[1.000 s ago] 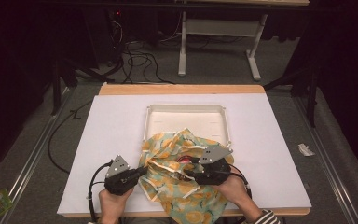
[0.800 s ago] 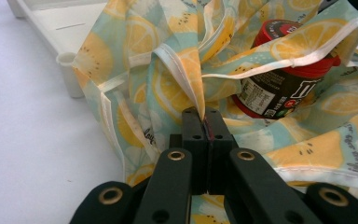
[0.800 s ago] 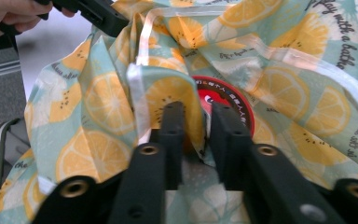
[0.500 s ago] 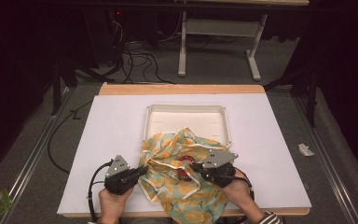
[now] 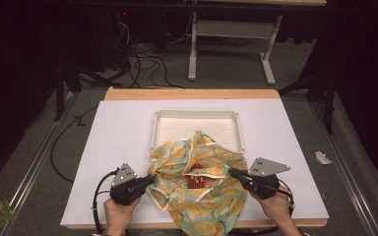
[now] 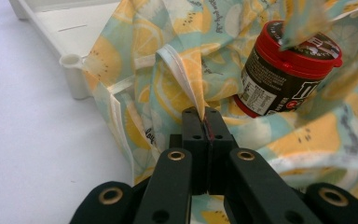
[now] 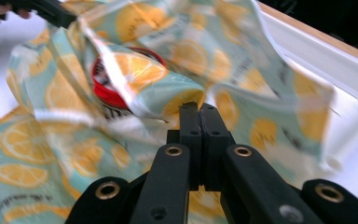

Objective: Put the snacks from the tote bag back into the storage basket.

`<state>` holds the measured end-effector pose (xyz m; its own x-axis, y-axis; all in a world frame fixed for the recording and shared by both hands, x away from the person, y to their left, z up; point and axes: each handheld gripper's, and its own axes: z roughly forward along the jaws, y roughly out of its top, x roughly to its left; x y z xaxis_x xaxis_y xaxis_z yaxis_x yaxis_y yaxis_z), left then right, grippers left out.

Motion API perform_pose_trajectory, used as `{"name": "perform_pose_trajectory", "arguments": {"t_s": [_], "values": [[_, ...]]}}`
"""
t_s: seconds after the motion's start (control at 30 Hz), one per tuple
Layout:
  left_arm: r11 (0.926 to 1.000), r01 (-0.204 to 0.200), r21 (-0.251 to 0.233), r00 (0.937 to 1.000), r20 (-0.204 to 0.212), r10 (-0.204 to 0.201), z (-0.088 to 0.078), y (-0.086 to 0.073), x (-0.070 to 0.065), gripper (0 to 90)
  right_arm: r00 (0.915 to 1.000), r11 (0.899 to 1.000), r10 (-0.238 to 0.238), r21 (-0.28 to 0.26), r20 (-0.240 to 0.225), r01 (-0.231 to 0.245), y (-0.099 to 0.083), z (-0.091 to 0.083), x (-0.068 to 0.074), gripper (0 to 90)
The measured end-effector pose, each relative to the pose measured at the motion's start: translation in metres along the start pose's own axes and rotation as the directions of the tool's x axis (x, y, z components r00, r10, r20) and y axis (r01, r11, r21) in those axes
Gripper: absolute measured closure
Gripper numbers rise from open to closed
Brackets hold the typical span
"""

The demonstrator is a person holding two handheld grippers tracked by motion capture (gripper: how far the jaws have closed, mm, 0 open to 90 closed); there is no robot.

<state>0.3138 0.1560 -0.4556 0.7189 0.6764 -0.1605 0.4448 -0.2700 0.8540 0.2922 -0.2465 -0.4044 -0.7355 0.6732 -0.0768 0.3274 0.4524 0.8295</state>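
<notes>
Left gripper (image 6: 204, 114) clamped tight on a fold of the lemon-print pale green cloth (image 5: 202, 196); right gripper (image 7: 199, 108), jaws just closed, pinches another fold of it. Cloth lies on the white surface (image 5: 118, 147), its far corner draped into the shallow white plastic tray (image 5: 195, 120). A dark jar with a red lid (image 6: 286, 70) lies tilted amid the cloth.

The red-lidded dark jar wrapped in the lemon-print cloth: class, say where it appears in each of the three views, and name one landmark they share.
High view: the red-lidded dark jar sits low and centre, between the two grippers.
Left gripper view: upper right, tilted, above the shut jaws.
Right gripper view: upper left, blurred, partly under a fold.
Shared landmark: the lemon-print cloth around it, with the white plastic tray behind.
</notes>
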Motion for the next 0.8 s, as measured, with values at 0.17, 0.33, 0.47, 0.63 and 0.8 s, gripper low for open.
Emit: {"name": "perform_pose_trajectory", "arguments": {"t_s": [0.17, 0.33, 0.47, 0.63, 0.8], "values": [[1.0000, -0.003, -0.003, 1.0000, 0.004, 0.003, 0.000, 0.000, 0.000, 89.7, 0.9980, 0.999, 0.054, 0.003, 0.032, -0.054, -0.017, -0.010, -0.012, 90.0], [1.0000, -0.010, 0.001, 0.9999, 0.007, 0.010, 0.002, 0.000, -0.002, 89.7, 0.9945, 0.995, 0.095, 0.015, 0.045, -0.096, -0.032, -0.012, -0.016, 90.0], [0.9999, -0.016, 0.000, 0.9998, 0.013, 0.016, 0.000, 0.000, -0.003, 89.7, 0.9899, 0.990, 0.134, 0.028, 0.047, -0.135, -0.045, -0.014, -0.018, 90.0], [0.9998, -0.022, 0.001, 0.9995, 0.022, 0.022, 0.001, -0.001, -0.006, 89.7, 0.9856, 0.985, 0.161, 0.054, 0.052, -0.164, -0.058, -0.013, -0.018, 90.0], [0.9996, -0.028, 0.004, 0.9991, 0.032, 0.028, 0.003, 0.000, -0.008, 89.7, 0.9815, 0.978, 0.183, 0.088, 0.056, -0.187, -0.070, -0.011, -0.018, 90.0]]}}
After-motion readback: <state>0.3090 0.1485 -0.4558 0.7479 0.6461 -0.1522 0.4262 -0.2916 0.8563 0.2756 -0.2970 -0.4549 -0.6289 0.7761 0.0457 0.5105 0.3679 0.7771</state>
